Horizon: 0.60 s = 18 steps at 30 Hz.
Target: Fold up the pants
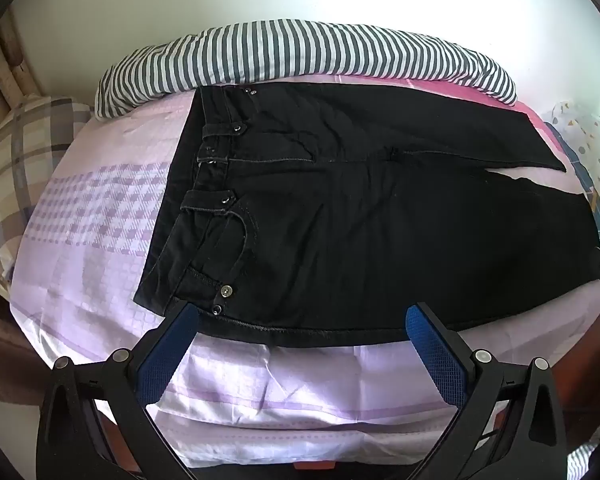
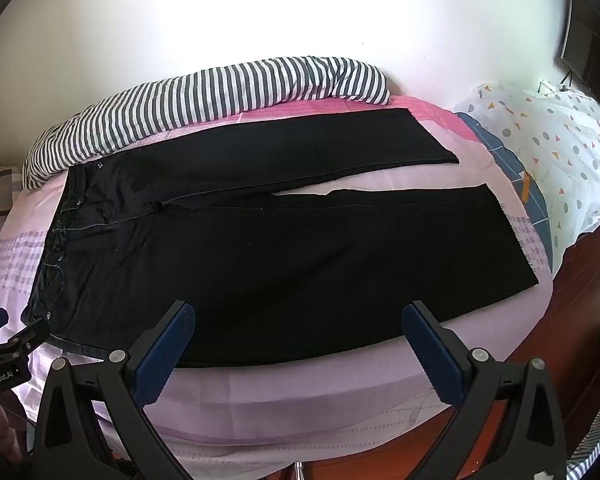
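Note:
Black pants (image 1: 340, 208) lie flat on the bed, waistband to the left, both legs spread to the right. In the right wrist view the pants (image 2: 284, 248) show both legs, slightly apart at the hems. My left gripper (image 1: 302, 314) is open, hovering at the near edge of the pants by the waist corner, with nothing held. My right gripper (image 2: 298, 314) is open over the near edge of the near leg, with nothing held. The left gripper also shows at the far left of the right wrist view (image 2: 4, 332).
The bed has a lilac checked sheet (image 1: 100, 240). A striped duvet (image 1: 300, 52) is bunched along the far side by the wall. A plaid pillow (image 1: 16, 160) lies left. A white patterned pillow (image 2: 548, 160) lies right. The red-brown floor (image 2: 580, 312) shows beyond the bed's right edge.

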Tool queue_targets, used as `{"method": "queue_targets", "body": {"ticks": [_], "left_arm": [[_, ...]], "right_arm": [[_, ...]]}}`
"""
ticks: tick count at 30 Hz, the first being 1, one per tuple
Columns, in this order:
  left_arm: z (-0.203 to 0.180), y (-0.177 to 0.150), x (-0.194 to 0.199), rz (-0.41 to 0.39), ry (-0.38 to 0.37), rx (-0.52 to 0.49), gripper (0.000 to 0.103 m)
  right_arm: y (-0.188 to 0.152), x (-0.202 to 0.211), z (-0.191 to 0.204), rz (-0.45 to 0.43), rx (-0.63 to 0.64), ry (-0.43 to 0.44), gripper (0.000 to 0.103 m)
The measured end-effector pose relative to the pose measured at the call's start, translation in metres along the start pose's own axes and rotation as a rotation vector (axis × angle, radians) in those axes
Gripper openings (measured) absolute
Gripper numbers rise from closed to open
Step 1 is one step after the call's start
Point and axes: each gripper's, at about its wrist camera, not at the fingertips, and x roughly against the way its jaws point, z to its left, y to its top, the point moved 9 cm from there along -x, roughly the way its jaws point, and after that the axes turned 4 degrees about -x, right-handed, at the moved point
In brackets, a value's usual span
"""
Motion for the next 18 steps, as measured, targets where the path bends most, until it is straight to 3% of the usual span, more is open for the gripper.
{"method": "queue_targets", "body": {"ticks": [18], "left_arm": [[0.0057,-0.0036,-0.0045,0.012,-0.008,0.022,0.103]], "right_arm": [[-0.0015,-0.0025,0.0037,0.003,0.009,0.005,0.103]]}}
